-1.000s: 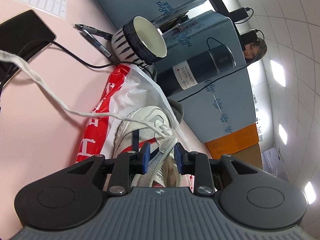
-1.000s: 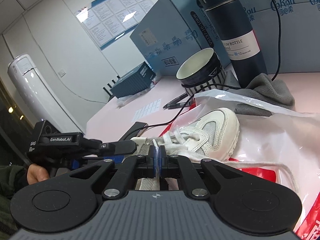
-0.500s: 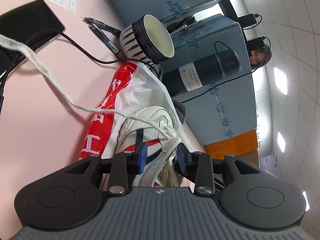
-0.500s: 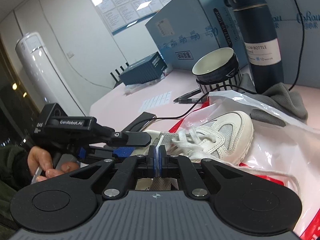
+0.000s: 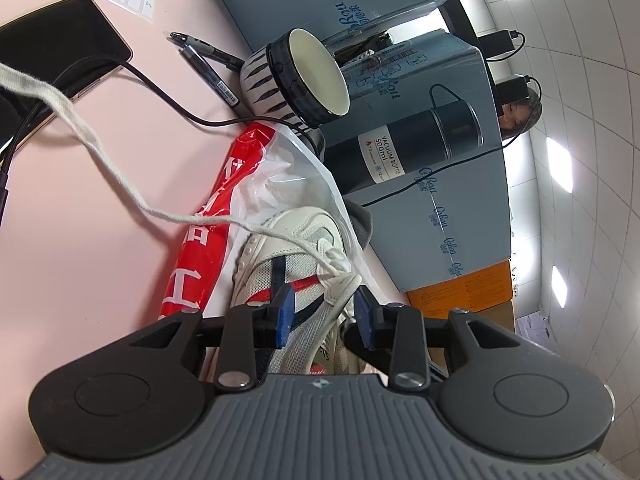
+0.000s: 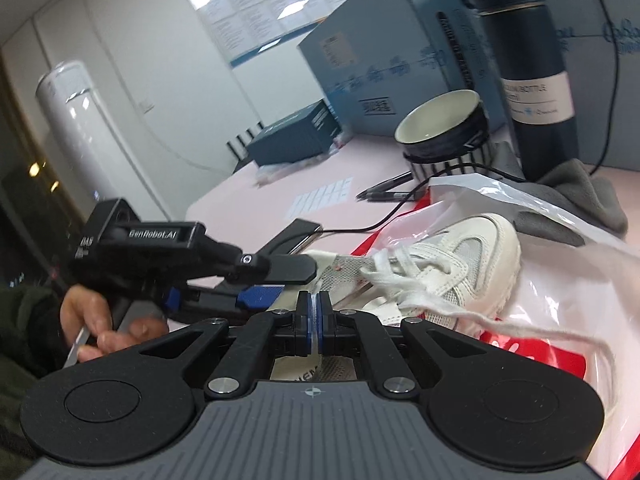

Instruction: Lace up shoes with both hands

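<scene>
A white mesh sneaker [image 5: 296, 224] [image 6: 472, 248] lies on a red and white plastic bag [image 5: 208, 240] on the pink table. In the left wrist view my left gripper [image 5: 324, 314] stands open at the shoe's tongue. One white lace [image 5: 72, 118] runs between its blue pads, then stretches through the air to the left edge. Seen from the right wrist, the left gripper [image 6: 286, 283] sits at the shoe's heel end. My right gripper [image 6: 313, 316] is shut beside it, with a thin white strip of lace pinched between its pads. Another length of lace [image 6: 520, 326] trails right over the bag.
Beyond the shoe stand a striped bowl [image 5: 316, 72], a dark vacuum bottle [image 5: 420, 144] and blue cardboard boxes [image 5: 440, 216]. Two pens [image 5: 208, 72], a black phone [image 5: 52, 52] with a cable and a grey cloth [image 6: 576, 200] also lie on the table. A hand [image 6: 92, 312] holds the left gripper.
The left gripper's pads stand slightly wider apart than a second ago. Both views have rolled a little. The shoe and the stretched lace stay where they were.
</scene>
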Available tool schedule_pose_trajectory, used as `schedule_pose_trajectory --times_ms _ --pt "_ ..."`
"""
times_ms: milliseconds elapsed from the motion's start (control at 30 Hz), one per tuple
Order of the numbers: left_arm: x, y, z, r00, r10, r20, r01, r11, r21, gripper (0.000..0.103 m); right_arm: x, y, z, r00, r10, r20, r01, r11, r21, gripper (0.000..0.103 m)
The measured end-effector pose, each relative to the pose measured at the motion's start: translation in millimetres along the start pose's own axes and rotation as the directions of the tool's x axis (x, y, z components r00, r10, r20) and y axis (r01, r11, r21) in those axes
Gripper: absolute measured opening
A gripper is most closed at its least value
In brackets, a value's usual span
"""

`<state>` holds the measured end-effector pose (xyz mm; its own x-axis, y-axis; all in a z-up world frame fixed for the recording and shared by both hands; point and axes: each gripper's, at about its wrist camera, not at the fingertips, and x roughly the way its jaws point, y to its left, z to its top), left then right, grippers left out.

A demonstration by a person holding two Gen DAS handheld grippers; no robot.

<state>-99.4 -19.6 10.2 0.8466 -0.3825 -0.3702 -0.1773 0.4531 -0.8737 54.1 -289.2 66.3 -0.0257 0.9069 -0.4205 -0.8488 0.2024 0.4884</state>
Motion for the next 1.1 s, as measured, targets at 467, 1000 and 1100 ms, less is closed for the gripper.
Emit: schedule_pose_trajectory --times_ms 467,1000,1100 --pt "0 6 1 1.000 -0.023 -0.006 0.023 0.999 -0.039 0.031 -1 6 12 0.996 -0.087 -0.019 0.086 0.996 -0.036 0.003" --pt "2 6 2 1.000 -0.023 -0.011 0.023 0.999 -0.033 0.031 6 8 8 0.992 -0.116 -0.048 0.113 0.992 -0.059 0.003" --pt "2 6 2 1.000 -0.024 -0.011 0.023 0.999 -0.033 0.031 3 5 9 0.992 -0.125 -0.024 0.124 0.991 -0.041 0.003"
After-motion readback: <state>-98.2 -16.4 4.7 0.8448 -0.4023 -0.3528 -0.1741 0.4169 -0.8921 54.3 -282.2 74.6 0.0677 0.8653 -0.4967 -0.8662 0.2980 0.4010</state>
